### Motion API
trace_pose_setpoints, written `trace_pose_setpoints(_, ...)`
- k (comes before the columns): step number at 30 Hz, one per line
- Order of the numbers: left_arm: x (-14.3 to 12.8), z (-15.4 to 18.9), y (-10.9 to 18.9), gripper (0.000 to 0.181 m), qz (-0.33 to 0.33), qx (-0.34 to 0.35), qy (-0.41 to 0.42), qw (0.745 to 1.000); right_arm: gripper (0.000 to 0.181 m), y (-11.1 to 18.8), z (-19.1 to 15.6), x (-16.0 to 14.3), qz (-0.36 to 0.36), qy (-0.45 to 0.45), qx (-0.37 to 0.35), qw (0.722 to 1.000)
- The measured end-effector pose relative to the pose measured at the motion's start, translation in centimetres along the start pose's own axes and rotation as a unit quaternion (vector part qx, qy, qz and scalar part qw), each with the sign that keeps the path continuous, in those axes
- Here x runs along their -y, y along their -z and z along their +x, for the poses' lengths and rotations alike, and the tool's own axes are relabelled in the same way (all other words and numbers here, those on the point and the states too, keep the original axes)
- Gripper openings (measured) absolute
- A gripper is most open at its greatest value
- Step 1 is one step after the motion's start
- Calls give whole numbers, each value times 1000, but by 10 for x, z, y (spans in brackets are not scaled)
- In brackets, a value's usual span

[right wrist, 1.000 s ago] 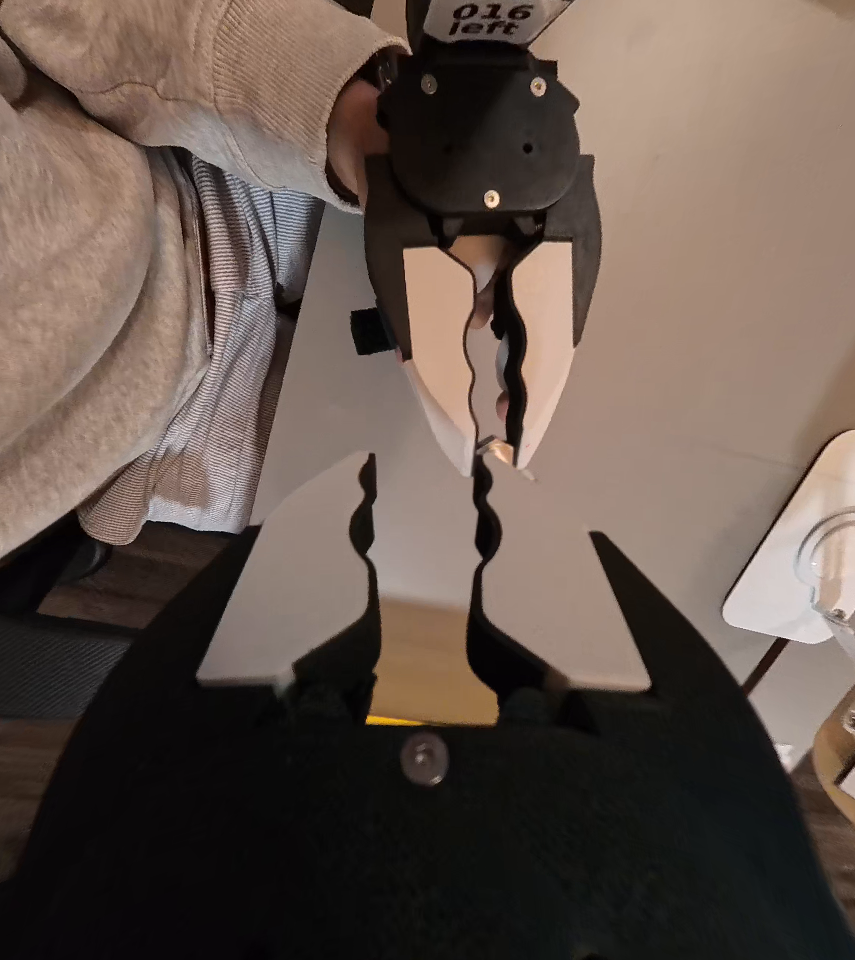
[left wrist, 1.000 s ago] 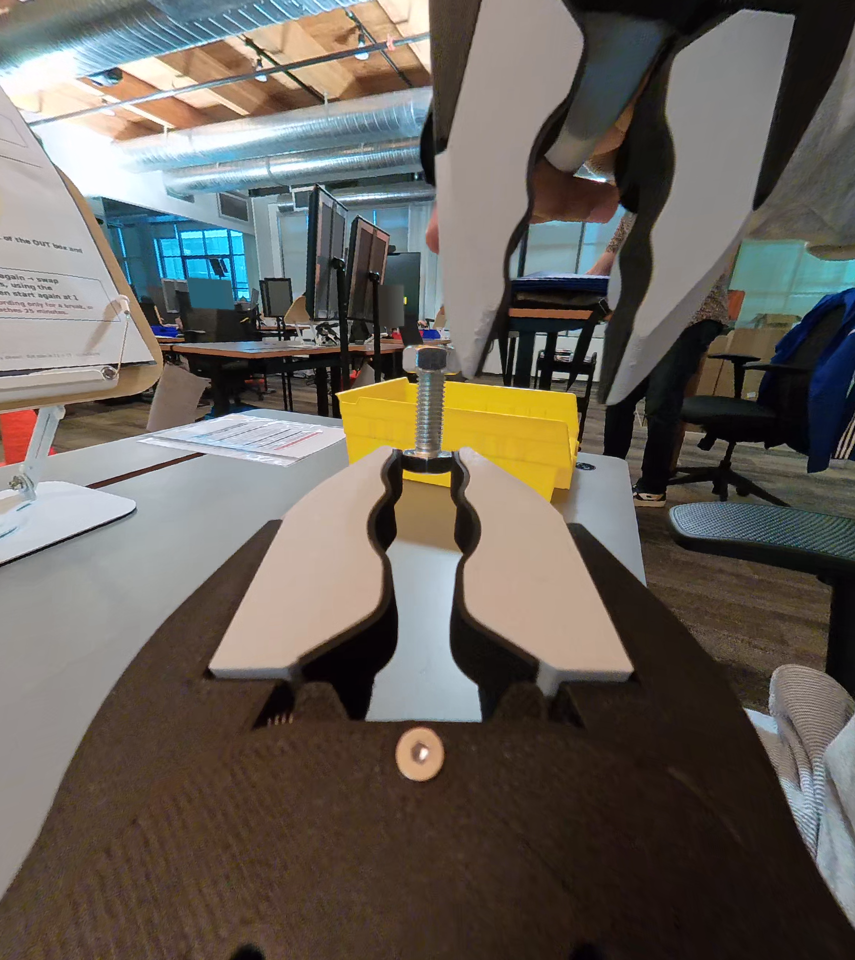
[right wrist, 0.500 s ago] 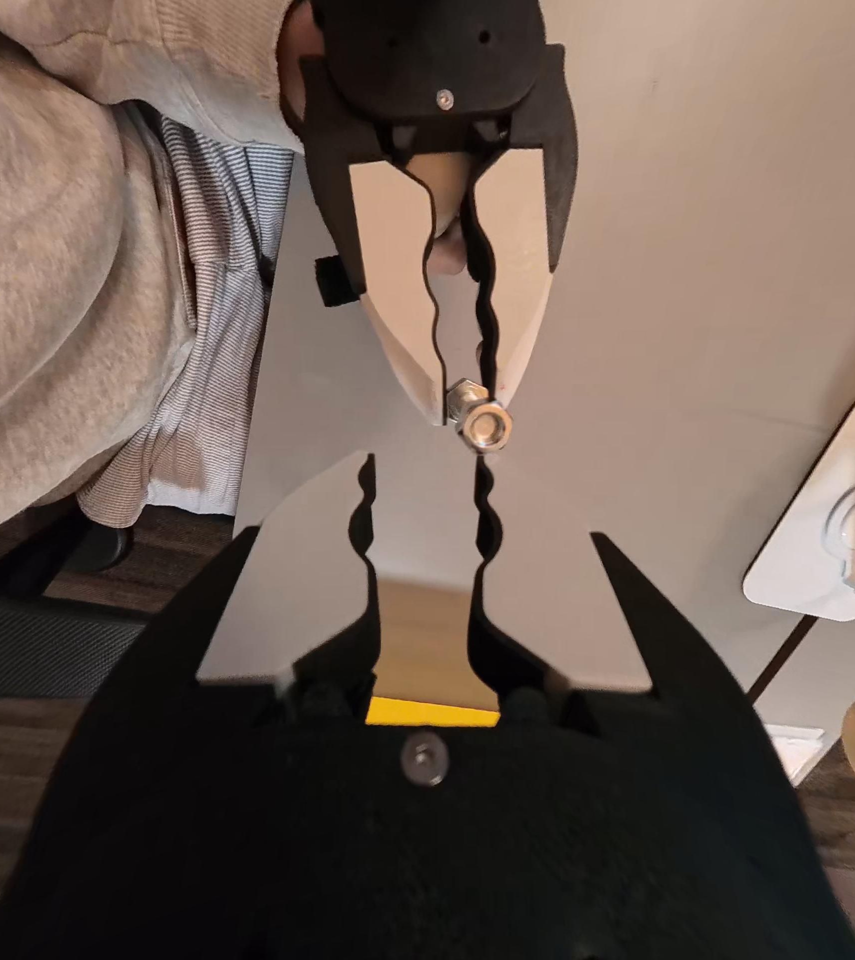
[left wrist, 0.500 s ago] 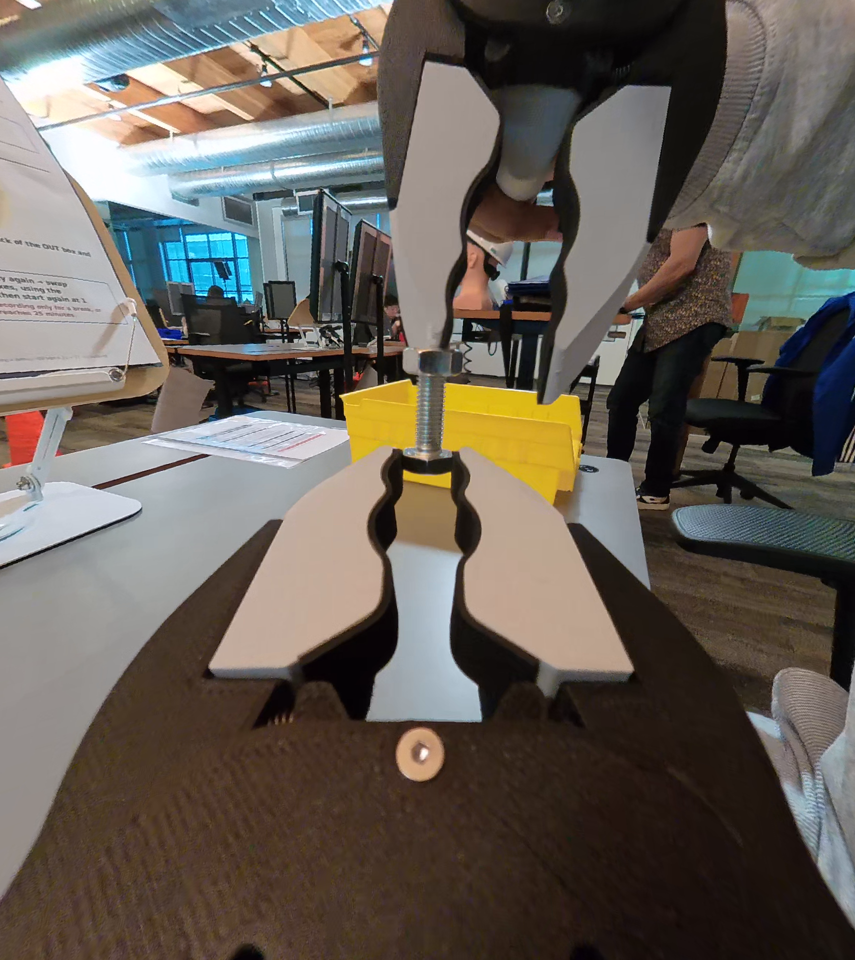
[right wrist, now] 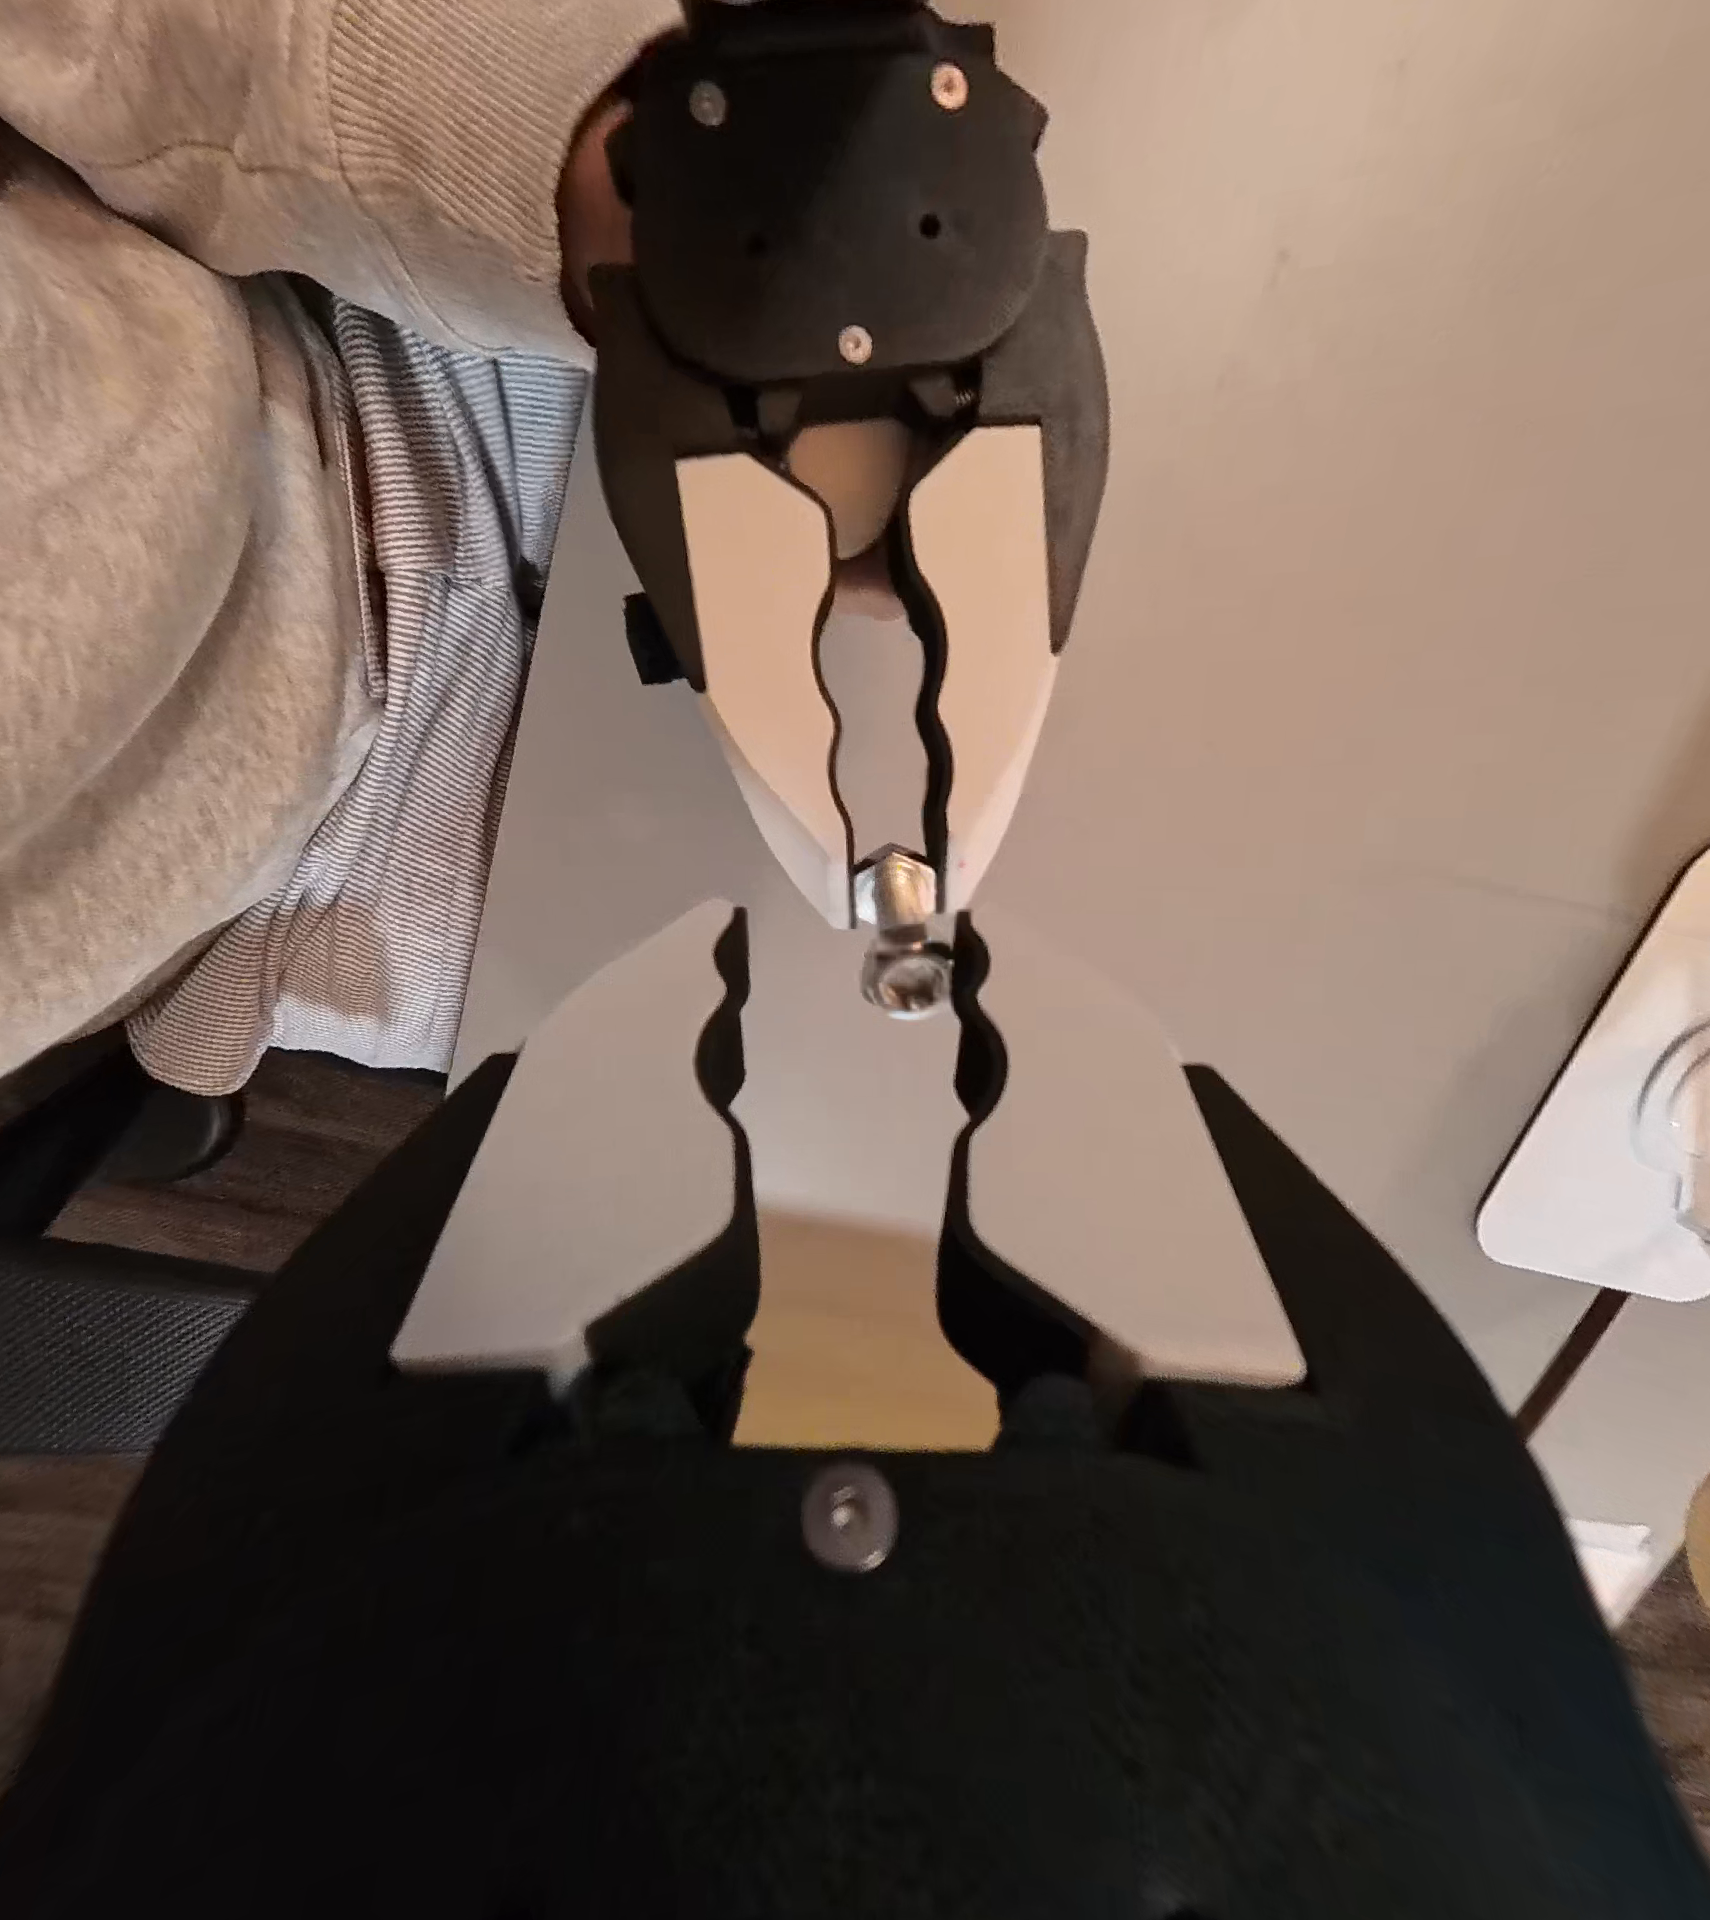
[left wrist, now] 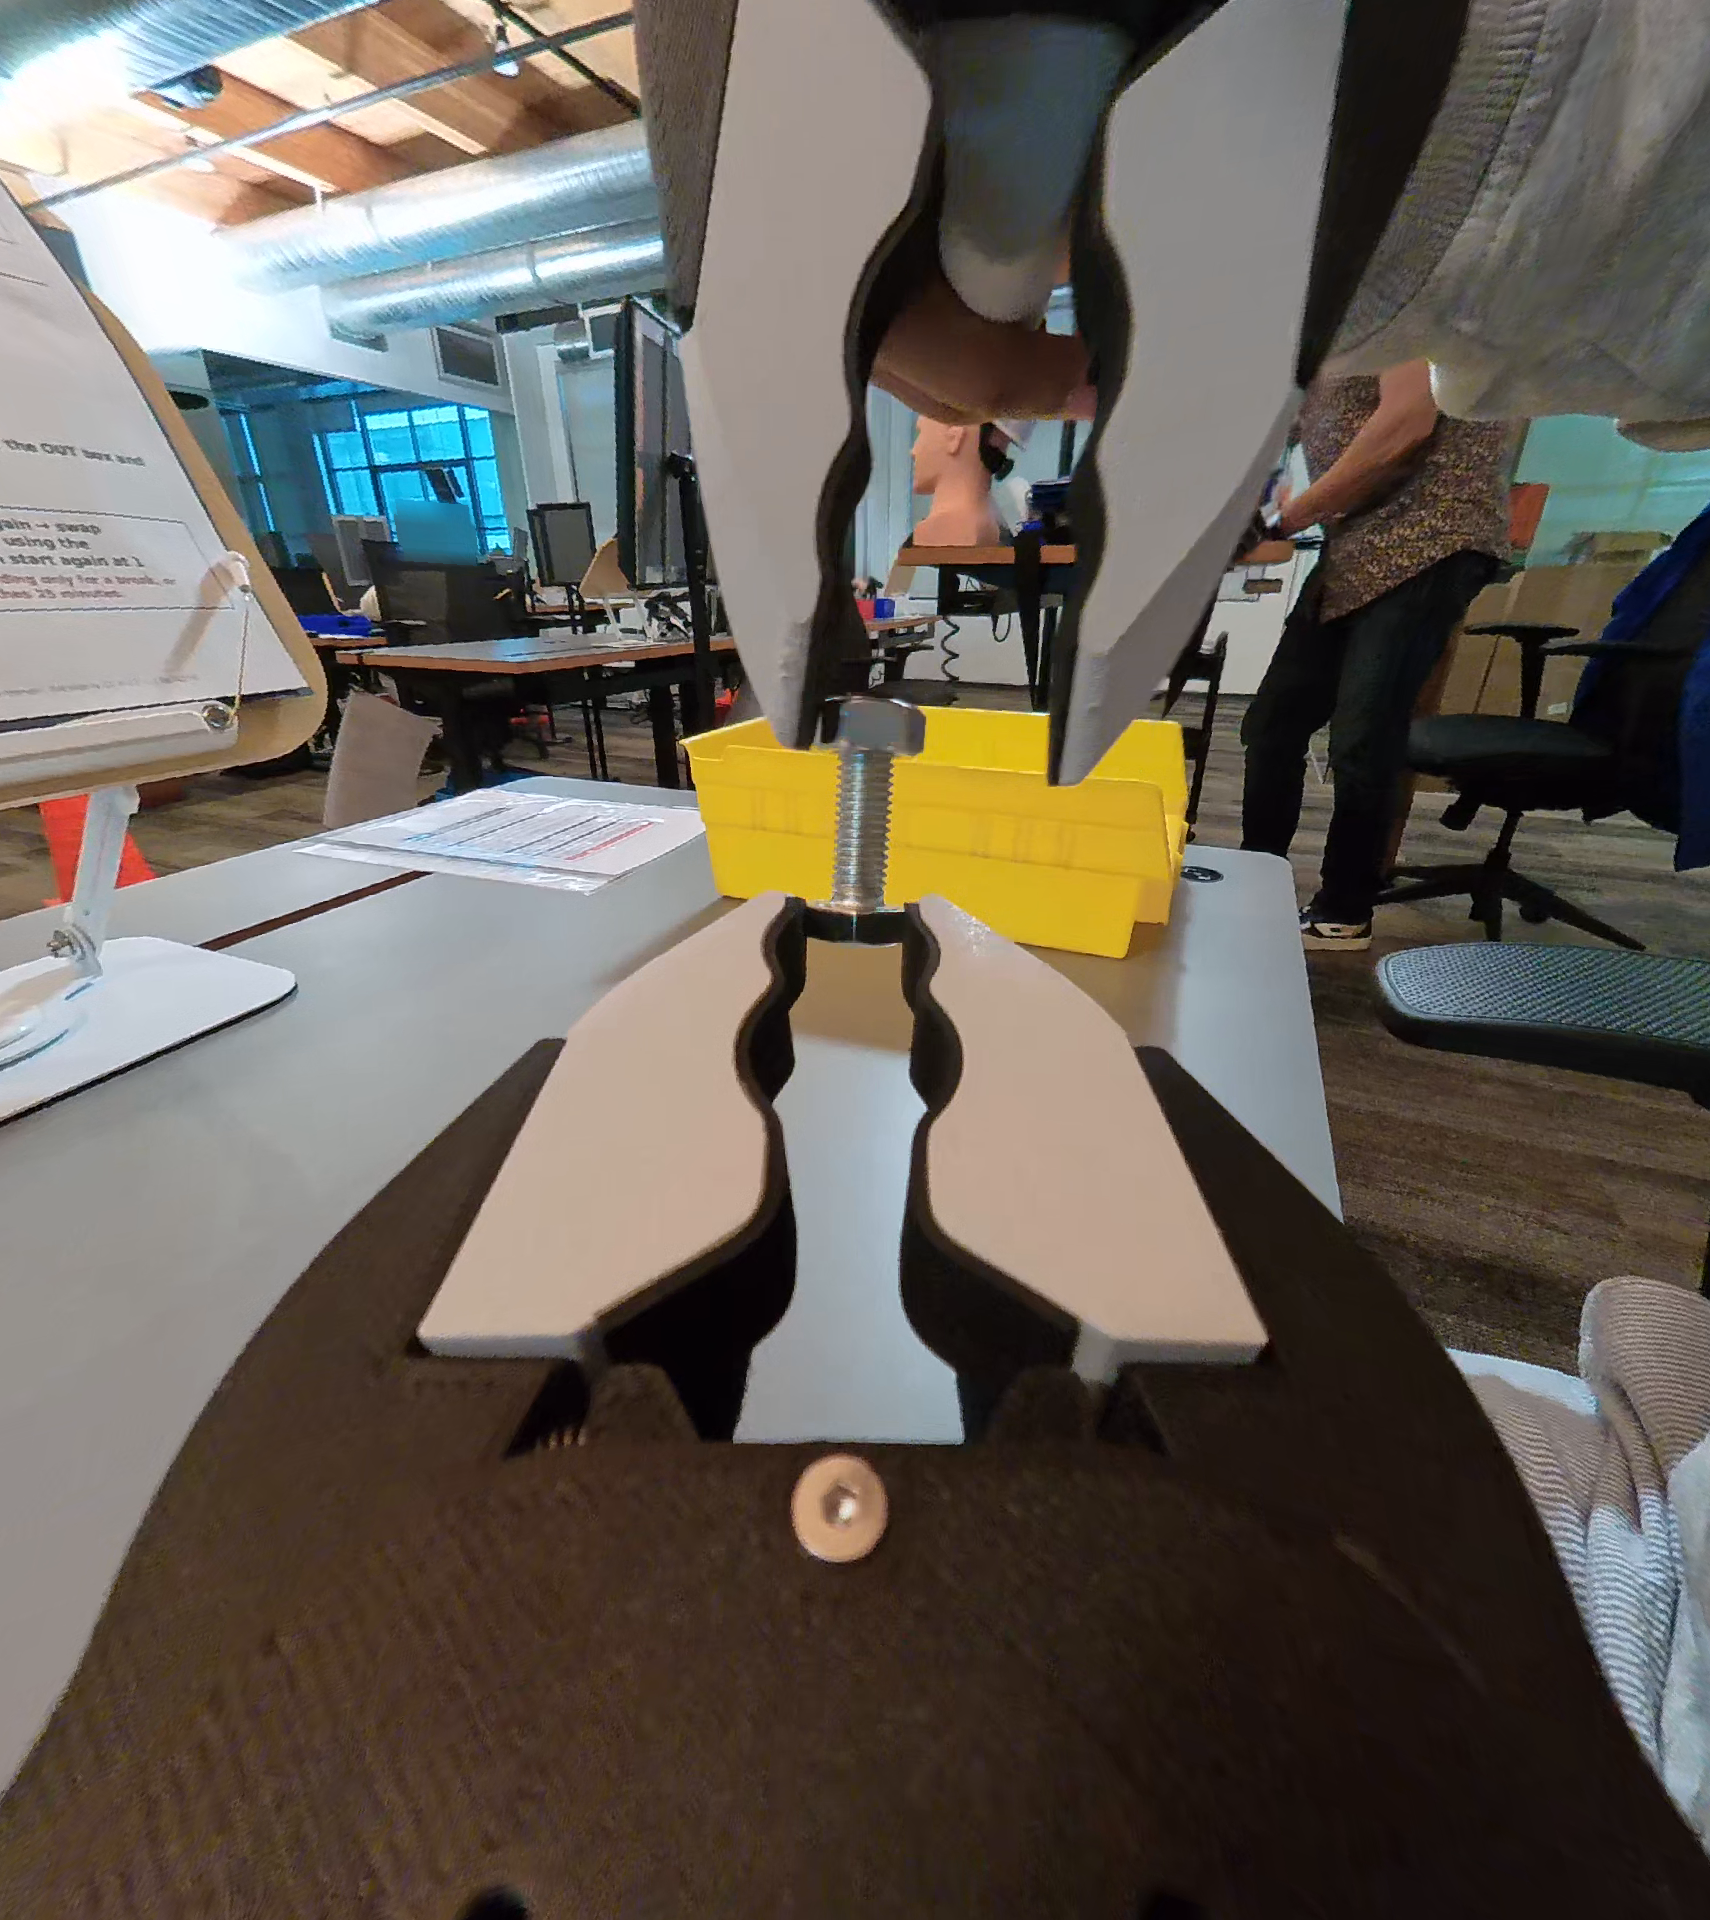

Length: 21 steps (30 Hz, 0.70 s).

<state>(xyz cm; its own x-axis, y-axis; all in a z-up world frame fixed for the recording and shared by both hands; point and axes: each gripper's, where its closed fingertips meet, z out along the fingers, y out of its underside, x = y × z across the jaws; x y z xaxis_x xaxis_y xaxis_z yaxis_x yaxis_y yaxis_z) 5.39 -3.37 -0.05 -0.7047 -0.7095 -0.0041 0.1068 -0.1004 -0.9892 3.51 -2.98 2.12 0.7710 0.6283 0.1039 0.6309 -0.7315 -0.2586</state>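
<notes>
My left gripper is shut on the lower end of a silver hex bolt and holds it upright above the grey table. The bolt head points up. My right gripper hangs open above it, fingers pointing down, with one fingertip right beside the bolt head. In the right wrist view I look down on the bolt head, which sits between my open right gripper's tips, close to the right finger. The left gripper shows beyond, clamped on the bolt.
A yellow bin stands at the table's far end, with a printed sheet to its left. A document stand with a white base is on the left. An office chair and a standing person are to the right, off the table. The grippers are tip to tip, or close to it.
My right gripper has come down and nearer, so its open fingers now straddle the bolt head. The left gripper holds the bolt still.
</notes>
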Motion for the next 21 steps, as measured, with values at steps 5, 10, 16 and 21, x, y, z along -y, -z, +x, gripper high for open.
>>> trace_pose_setpoints(5, 5, -3, 3, 18, 15, 2, 7, 1000, 38, -2, 3, -12, -9, -15, -1, 1000)
trace_pose_setpoints(10, 2, -9, 3, 18, 7, 18, 13, 1000, 32, -3, -4, -16, -15, -19, 15, 1000)
trace_pose_setpoints(16, -4, -10, 1, 18, -12, 23, 7, 1000, 29, -4, -12, -1, 2, 4, 21, 1000)
trace_pose_setpoints(21, -6, -5, 0, 18, -16, 15, -4, 1000, 31, -4, -5, 3, 4, 10, 4, 1000)
